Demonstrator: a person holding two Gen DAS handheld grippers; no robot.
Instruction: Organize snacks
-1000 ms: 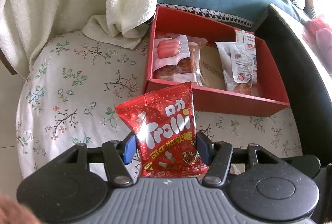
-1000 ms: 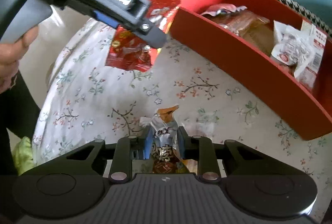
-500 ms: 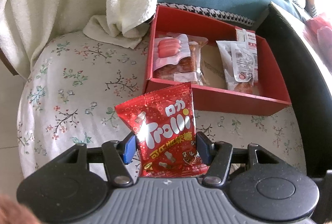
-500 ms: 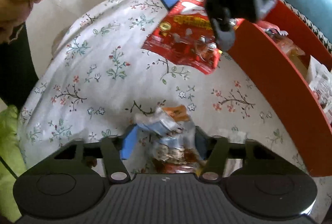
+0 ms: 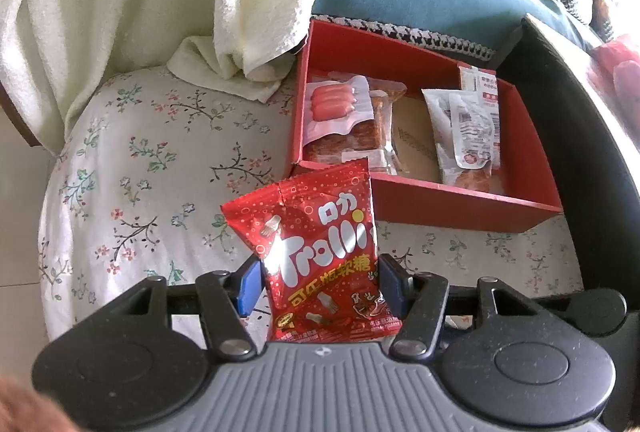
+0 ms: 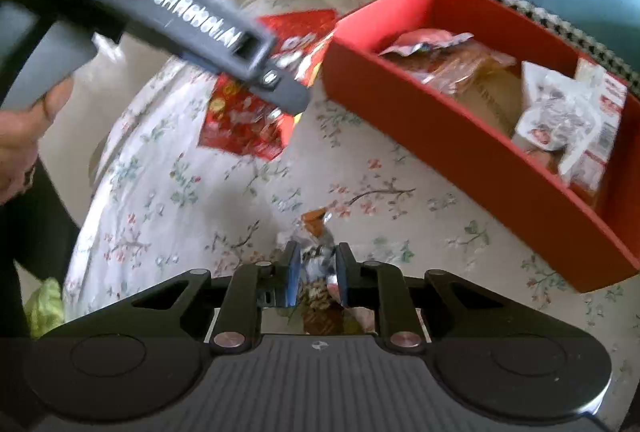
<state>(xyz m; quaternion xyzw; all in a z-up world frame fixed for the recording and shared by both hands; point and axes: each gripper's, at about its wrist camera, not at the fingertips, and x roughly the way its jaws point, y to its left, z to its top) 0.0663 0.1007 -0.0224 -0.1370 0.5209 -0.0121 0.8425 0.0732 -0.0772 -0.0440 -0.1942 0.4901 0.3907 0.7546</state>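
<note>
The left gripper [image 5: 318,286] clamps the lower half of a red Trolli bag [image 5: 316,252], held upright just short of the red box [image 5: 460,197]; the right gripper [image 6: 316,274] pinches a small crumpled packet [image 6: 316,256] over the floral cushion [image 6: 180,191]. The box already holds a sausage pack [image 5: 334,101] and white pouches [image 5: 468,127]. Risk: slick foil could slip out, or the bag could catch the near wall and land outside.

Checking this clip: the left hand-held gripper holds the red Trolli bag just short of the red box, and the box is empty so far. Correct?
Not quite: the red box is not empty. The left wrist view shows a sausage pack and white packets in it. The left hand-held gripper does hold the Trolli bag short of it.
</note>
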